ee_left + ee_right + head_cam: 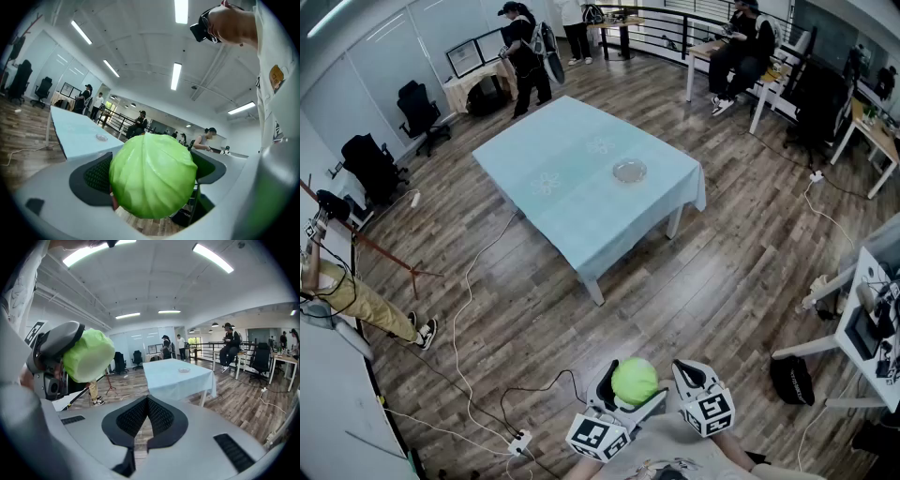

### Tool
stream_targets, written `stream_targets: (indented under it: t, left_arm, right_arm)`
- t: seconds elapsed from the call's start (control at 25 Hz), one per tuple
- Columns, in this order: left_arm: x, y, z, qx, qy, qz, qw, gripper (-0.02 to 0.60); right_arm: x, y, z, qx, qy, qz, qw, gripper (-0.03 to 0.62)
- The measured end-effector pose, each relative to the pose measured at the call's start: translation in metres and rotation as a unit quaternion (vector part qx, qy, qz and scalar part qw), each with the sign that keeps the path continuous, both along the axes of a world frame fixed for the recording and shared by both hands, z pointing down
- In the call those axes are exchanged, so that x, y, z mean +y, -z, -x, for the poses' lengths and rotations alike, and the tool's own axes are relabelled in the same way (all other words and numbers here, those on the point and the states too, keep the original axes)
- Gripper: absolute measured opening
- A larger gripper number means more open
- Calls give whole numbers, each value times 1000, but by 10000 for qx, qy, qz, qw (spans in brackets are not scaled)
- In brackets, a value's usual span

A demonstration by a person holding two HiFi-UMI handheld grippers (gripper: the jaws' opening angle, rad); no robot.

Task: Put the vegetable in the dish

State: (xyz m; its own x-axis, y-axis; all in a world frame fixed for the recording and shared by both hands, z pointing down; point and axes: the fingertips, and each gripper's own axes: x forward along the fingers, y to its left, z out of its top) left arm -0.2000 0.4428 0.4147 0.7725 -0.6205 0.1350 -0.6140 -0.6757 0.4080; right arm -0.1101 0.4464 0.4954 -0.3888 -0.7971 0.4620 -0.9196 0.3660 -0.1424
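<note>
from the head view, the left tongs (630,396) are clamped on a round green cabbage (635,379), and the dish (629,171) waits far ahead of them on the blue table (572,192), so it needs carrying there. in the left gripper view the cabbage (153,176) fills the wide jaws, squeezed on both sides so it won't fall. in the right gripper view the right tongs (146,400) are pressed together, empty, beside the cabbage (89,355).

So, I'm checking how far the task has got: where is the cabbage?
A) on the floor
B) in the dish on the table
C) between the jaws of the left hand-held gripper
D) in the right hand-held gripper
C: the cabbage sits gripped in the left hand-held gripper, while the dish on the table across the room is empty.
</note>
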Motion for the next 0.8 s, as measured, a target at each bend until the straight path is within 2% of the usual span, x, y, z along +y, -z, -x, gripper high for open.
stream_targets:
  t: [0.12,0.2,0.24,0.36,0.52,0.64,0.8]
  left_arm:
    - [-22,9,-55,-12,37,-372,9993,525]
    - [-21,14,-86,-142,41,-459,9988,525]
    - [-18,19,-102,-133,49,-434,9990,525]
    - [-8,39,-155,259,116,-202,9994,525]
    - [-2,39,-224,331,120,-75,9994,525]
    - [0,36,-245,260,187,-37,9995,525]
    - [-1,30,-259,145,316,73,9994,525]
  right_arm:
    - [-24,11,-58,-78,-85,-370,9992,18]
    - [-20,17,-92,-263,-121,-546,9981,18]
    - [-15,21,-111,-330,-108,-624,9974,18]
    - [3,35,-182,-156,-74,-788,9967,20]
    - [26,20,-293,58,-684,-712,9951,20]
    - [33,8,-343,-112,-1112,-581,9920,19]
    - [26,7,-361,-335,-1090,-609,9916,18]
